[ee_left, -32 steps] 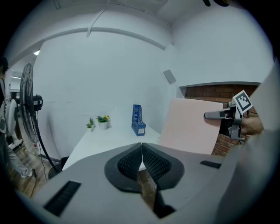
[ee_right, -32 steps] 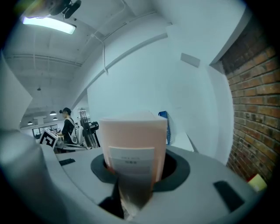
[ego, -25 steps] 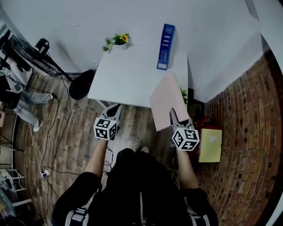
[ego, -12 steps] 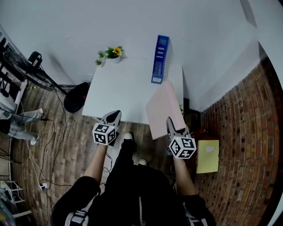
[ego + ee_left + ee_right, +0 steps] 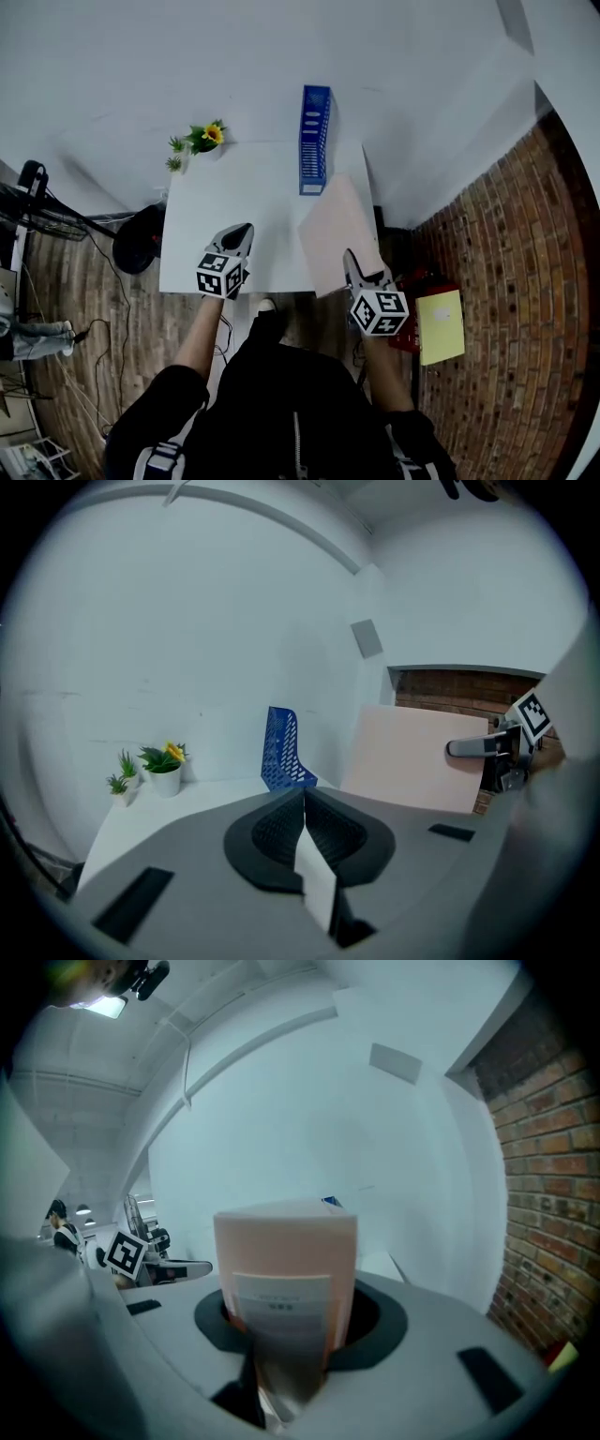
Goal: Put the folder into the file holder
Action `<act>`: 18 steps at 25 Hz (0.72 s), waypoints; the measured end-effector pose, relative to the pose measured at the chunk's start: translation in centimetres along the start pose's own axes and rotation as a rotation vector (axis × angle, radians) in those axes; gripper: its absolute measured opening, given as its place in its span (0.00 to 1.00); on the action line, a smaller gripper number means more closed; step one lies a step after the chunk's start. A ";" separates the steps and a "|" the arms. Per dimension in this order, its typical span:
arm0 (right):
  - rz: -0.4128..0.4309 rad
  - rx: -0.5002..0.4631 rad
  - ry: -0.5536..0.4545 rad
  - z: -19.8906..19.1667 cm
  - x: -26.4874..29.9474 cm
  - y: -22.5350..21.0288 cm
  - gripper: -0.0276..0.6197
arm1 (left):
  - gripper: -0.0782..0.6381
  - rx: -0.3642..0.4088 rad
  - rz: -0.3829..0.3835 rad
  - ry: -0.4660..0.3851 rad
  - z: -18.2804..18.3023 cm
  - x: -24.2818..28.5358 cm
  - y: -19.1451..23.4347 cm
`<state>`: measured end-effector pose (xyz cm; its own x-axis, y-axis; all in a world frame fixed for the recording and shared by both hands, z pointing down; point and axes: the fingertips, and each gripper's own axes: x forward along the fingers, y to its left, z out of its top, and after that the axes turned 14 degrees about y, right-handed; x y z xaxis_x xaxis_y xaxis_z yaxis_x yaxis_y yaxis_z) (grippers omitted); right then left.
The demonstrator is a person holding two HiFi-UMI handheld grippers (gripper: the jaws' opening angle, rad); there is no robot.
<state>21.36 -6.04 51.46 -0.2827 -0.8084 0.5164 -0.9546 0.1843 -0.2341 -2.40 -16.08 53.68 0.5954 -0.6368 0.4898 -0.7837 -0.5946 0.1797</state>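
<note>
The right gripper's (image 5: 281,1358) jaws were clamped on the lower end of the pink folder (image 5: 286,1241), which stood up between them (a white label faced the camera). Seen from the head view, the folder was held tilted over the right front part of the white table (image 5: 234,202), short of the blue file holder (image 5: 315,141) standing upright at the table's back edge. The left gripper's (image 5: 305,813) jaws were pressed together with nothing between them, above the table's front. A potted flower (image 5: 202,139) sat at the back left corner.
</note>
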 end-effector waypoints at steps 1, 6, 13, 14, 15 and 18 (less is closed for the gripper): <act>-0.011 -0.001 0.000 0.5 0.5 0.0 0.30 | 0.14 0.008 -0.015 0.004 0.6 0.9 0.4; -0.061 0.018 -0.004 2.0 2.1 -0.1 0.30 | 0.14 0.038 -0.084 0.020 2.6 4.5 1.7; -0.131 0.055 -0.008 2.6 3.1 -1.2 0.30 | 0.14 0.062 -0.164 0.042 3.8 8.3 2.1; -0.137 0.057 -0.012 2.8 3.2 -1.3 0.30 | 0.14 0.065 -0.172 0.044 3.9 8.8 2.2; -0.143 0.059 -0.017 3.1 3.2 -1.3 0.30 | 0.14 0.067 -0.180 0.045 4.1 9.2 2.3; -0.158 0.063 -0.033 4.1 3.3 -1.3 0.30 | 0.14 0.071 -0.199 0.053 4.2 10.4 2.7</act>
<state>22.02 -11.20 50.11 -0.1252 -0.8426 0.5238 -0.9788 0.0188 -0.2037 2.39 -26.37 55.62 0.7254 -0.4778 0.4954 -0.6362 -0.7402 0.2177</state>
